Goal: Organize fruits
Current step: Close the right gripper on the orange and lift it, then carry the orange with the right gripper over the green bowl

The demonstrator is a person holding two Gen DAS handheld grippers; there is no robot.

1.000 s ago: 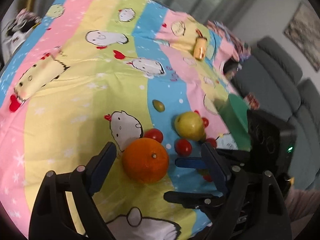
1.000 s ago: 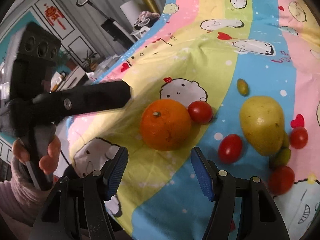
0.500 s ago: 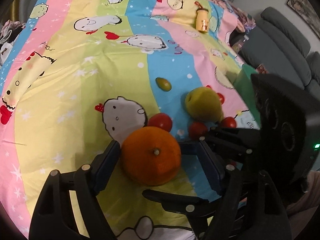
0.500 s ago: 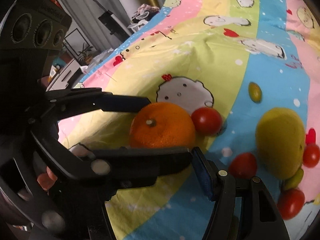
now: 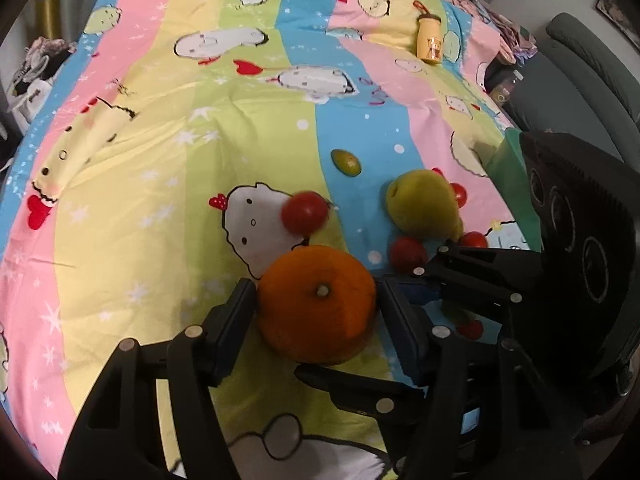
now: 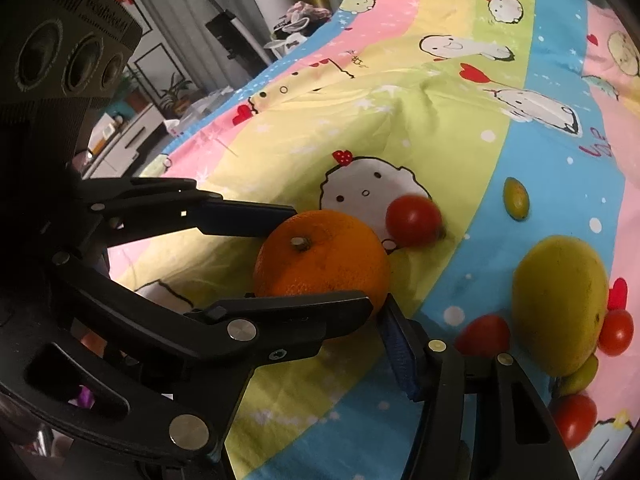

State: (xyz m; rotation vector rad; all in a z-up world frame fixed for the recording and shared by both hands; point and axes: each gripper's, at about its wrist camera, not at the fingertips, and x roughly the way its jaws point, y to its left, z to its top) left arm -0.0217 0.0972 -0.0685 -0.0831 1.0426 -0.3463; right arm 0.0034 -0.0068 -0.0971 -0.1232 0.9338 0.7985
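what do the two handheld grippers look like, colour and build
Both grippers, left gripper and right gripper, are matte black plastic linkages with silver round rivets and blue pads on the fingers. Each has a boxy ribbed black housing with three round lenses. No cables visible.
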